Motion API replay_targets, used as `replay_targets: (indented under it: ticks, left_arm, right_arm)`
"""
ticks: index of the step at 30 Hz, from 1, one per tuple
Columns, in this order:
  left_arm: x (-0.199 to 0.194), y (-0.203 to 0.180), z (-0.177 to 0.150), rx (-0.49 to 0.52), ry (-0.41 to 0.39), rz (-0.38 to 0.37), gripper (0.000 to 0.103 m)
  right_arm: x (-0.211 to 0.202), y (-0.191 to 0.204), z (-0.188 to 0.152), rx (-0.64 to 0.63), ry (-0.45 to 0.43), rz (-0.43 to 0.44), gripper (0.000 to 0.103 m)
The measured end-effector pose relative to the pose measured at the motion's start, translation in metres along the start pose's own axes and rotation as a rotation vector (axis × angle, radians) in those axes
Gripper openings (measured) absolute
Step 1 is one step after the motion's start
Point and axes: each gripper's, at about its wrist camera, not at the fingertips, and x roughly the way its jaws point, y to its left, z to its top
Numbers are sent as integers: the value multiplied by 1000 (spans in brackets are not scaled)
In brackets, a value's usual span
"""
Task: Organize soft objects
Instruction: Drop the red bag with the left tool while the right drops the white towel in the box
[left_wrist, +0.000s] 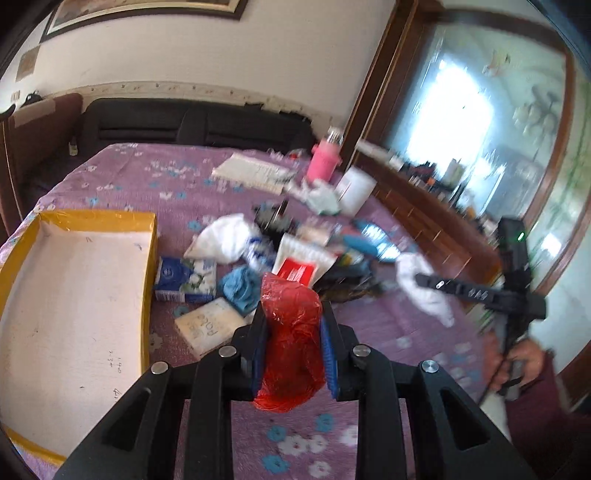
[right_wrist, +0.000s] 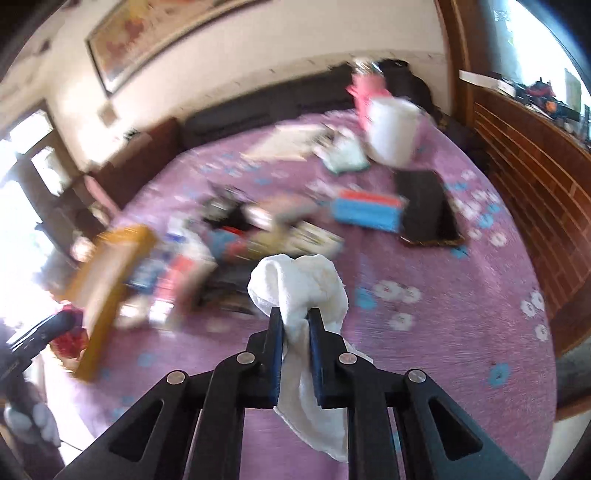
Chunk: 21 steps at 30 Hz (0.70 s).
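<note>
Left hand-held gripper clenches a red plastic bag; right hand-held gripper grips what looks like a white cloth, above the bed.

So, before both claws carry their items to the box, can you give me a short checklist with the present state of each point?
1. Left claw shut on the red bag: ok.
2. Right claw shut on the white cloth: ok.
3. Both items lifted clear of the bed: cannot tell, the cloth's tail hangs low.
4. Box open with free space inside: ok.
5. Path from left claw to box free: ok, box is just to its left.
6. Right claw's path to box free: cannot tell, that view is blurred.
</note>
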Motion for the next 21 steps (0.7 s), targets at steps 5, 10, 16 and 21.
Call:
replay_targets:
  ticks: [5, 10, 16, 21]
  left_arm:
    - [-74, 9, 47, -62, -129, -110, 25]
    - [-105, 37, 107, -76, -157, -50, 25]
    - [-63, 95, 150, -96, -88, 148, 26]
    - [15, 175, 133, -257, 19, 207, 25]
  right_arm:
    - [-45, 59, 29, -27, -90, 254, 14]
    - [-72, 134, 91, -67, -145, 516, 14]
    - [-7, 219, 140, -99, -69, 613, 15]
    - [127, 249, 134, -42, 111, 542, 15]
